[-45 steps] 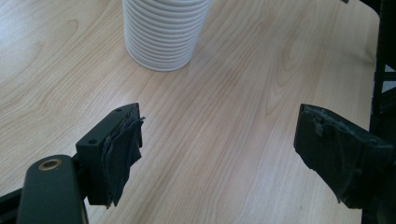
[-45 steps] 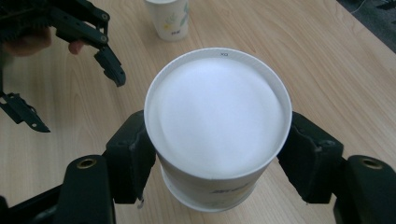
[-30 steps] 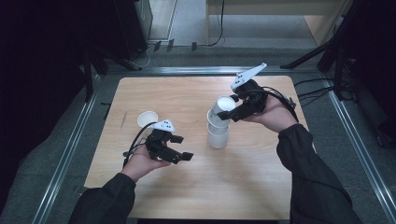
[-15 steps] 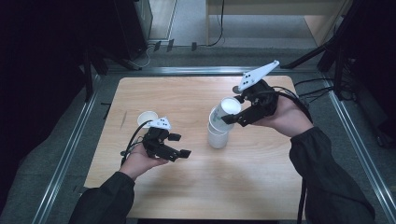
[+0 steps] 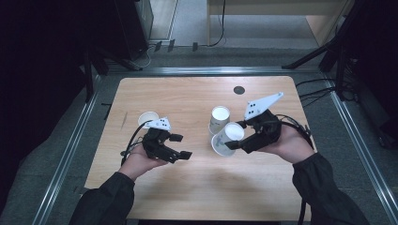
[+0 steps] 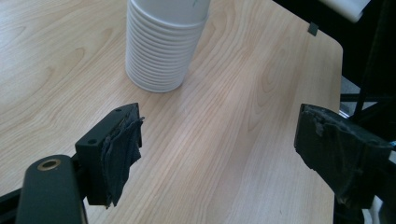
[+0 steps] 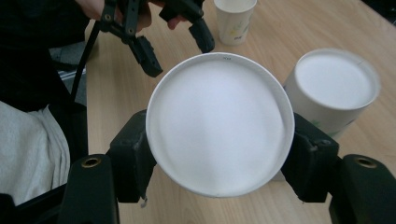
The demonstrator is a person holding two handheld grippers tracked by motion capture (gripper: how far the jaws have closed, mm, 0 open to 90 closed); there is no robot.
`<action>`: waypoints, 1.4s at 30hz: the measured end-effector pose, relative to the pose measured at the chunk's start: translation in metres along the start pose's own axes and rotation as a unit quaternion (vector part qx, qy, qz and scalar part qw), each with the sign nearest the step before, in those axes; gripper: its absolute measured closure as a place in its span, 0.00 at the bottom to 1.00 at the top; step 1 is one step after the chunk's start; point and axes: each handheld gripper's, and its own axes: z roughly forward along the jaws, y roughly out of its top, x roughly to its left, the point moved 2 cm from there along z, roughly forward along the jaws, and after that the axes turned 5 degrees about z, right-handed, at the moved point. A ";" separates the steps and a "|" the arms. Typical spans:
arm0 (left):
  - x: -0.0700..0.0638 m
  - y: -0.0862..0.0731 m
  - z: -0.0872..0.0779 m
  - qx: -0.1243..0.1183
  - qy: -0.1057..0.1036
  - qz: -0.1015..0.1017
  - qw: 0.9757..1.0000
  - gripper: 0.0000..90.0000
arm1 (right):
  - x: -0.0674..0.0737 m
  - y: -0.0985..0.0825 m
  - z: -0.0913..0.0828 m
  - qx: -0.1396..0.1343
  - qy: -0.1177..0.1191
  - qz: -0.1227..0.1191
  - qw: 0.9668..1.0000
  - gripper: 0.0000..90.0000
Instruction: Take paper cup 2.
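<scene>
right gripper (image 5: 235, 143) clasps cup (image 7: 219, 123), jaws just closing | left gripper (image 5: 180, 146) released | cup light, crushable; hold sidewall gently

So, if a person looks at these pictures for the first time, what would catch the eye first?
Probably the white paper cup gripped by the right hand-held gripper, its jaws just closing on its sides, bottom toward that gripper's camera. Beside it the stack of upside-down cups stands on the middle of the wooden table. The left hand-held gripper waits open and empty, with a single cup behind it.
</scene>
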 end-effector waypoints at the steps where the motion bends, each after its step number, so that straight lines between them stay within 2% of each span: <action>1: -0.001 0.000 0.000 0.000 0.000 0.001 1.000 0.17 | 0.000 -0.005 0.003 -0.002 0.003 0.002 1.000 0.38; 7: -0.004 0.001 0.000 0.003 -0.003 0.017 1.000 0.17 | 0.003 -0.027 0.018 -0.037 0.017 0.017 0.999 0.38; 17: -0.008 0.002 0.003 0.011 -0.014 0.026 1.000 0.17 | 0.007 -0.047 0.049 -0.037 0.034 0.025 0.998 0.38; 20: -0.009 0.004 0.004 0.007 -0.023 0.027 0.999 0.17 | 0.006 -0.050 0.056 -0.038 0.038 0.028 0.998 0.38; 24: -0.010 0.005 0.007 0.012 -0.025 0.033 0.999 0.17 | 0.004 -0.056 0.061 -0.061 0.041 0.034 0.997 0.38; 27: -0.011 0.007 0.011 0.018 -0.032 0.039 0.999 0.17 | 0.004 -0.059 0.065 -0.060 0.042 0.033 0.997 0.38; 32: -0.015 0.009 0.016 0.022 -0.038 0.048 0.998 0.17 | 0.001 -0.060 0.072 -0.062 0.056 0.042 0.996 0.38; 38: -0.021 0.009 0.024 0.032 -0.048 0.060 0.997 0.17 | 0.003 -0.059 0.078 -0.060 0.066 0.036 0.995 0.38; 42: -0.023 0.010 0.032 0.036 -0.056 0.071 0.995 0.17 | 0.001 -0.058 0.078 -0.068 0.078 0.043 0.994 0.38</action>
